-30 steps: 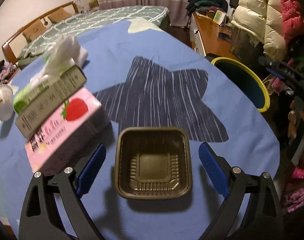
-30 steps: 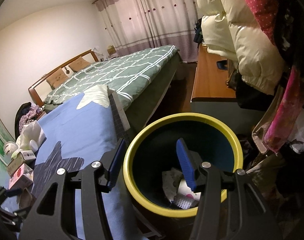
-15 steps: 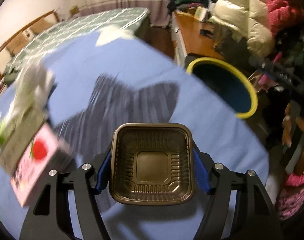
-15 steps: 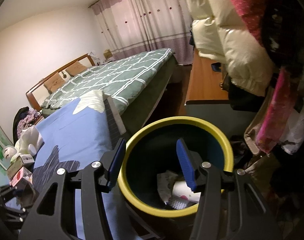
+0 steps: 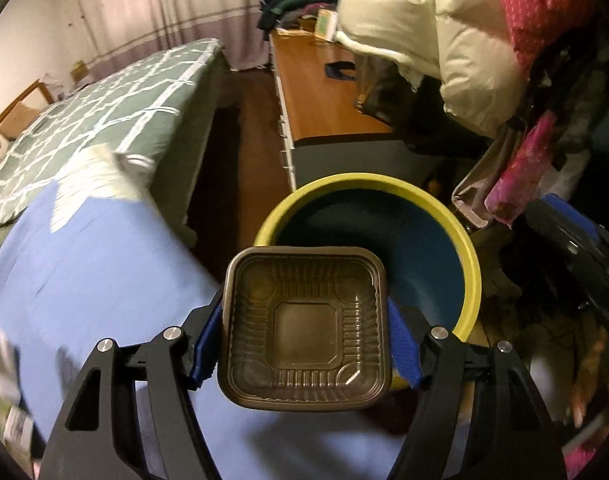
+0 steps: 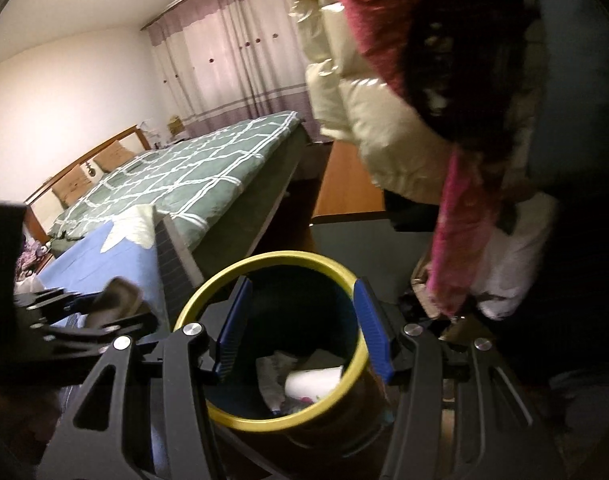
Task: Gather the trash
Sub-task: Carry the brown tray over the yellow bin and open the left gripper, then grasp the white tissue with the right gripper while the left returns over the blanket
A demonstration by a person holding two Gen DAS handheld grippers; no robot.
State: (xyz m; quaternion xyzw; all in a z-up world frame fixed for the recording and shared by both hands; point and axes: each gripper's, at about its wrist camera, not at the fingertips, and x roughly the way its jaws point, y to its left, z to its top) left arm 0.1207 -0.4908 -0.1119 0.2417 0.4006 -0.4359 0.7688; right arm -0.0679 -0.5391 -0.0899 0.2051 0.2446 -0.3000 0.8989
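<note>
Tray in the left grip, bin just beyond it

The left gripper point(image 5: 304, 340) clamps the brown plastic tray point(image 5: 304, 330) by its two side walls, open face up — its far edge overlaps the near rim of the yellow-rimmed trash bin point(image 5: 470, 264), ahead and slightly right. The right gripper point(image 6: 300, 328) hovers half-open and empty over the bin, so the left is nearer to drop.
</note>
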